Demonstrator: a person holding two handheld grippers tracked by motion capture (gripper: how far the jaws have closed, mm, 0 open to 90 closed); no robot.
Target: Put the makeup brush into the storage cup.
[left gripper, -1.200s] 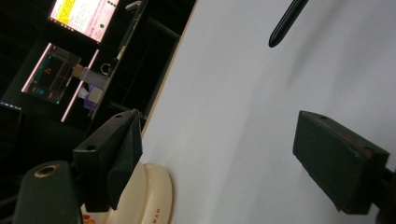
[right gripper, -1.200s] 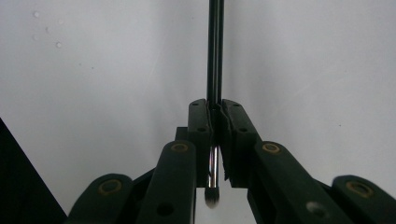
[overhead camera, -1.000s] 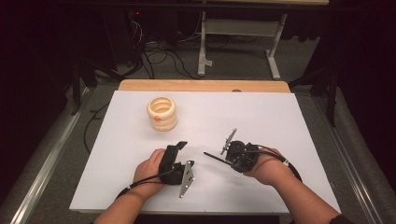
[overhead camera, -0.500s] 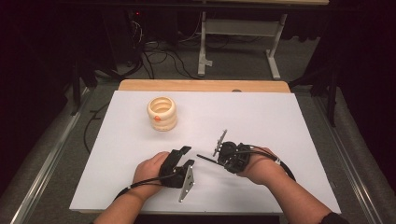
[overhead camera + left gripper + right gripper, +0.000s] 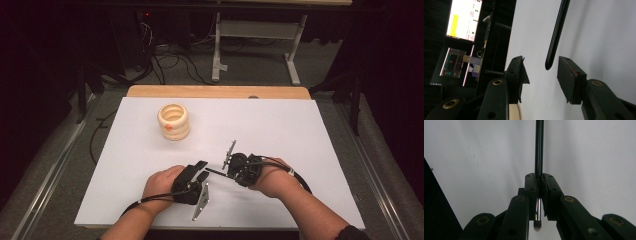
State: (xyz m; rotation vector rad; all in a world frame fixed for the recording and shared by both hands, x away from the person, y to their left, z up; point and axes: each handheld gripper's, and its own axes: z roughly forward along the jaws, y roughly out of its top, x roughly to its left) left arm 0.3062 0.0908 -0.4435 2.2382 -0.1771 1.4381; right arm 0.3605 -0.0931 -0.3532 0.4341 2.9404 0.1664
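There are two grippers, the left gripper point(image 5: 201, 170) at about 6 o'clock and the right gripper point(image 5: 226, 168) just beside it. There is one black pen point(image 5: 216, 173). One stack of cream rings point(image 5: 173, 121) sits at 11 o'clock on one white table point(image 5: 280, 125).

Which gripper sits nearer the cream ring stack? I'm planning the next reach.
Left. The left gripper lies below the ring stack, slightly to its right; the right gripper, shut on a thin black rod, is farther right.
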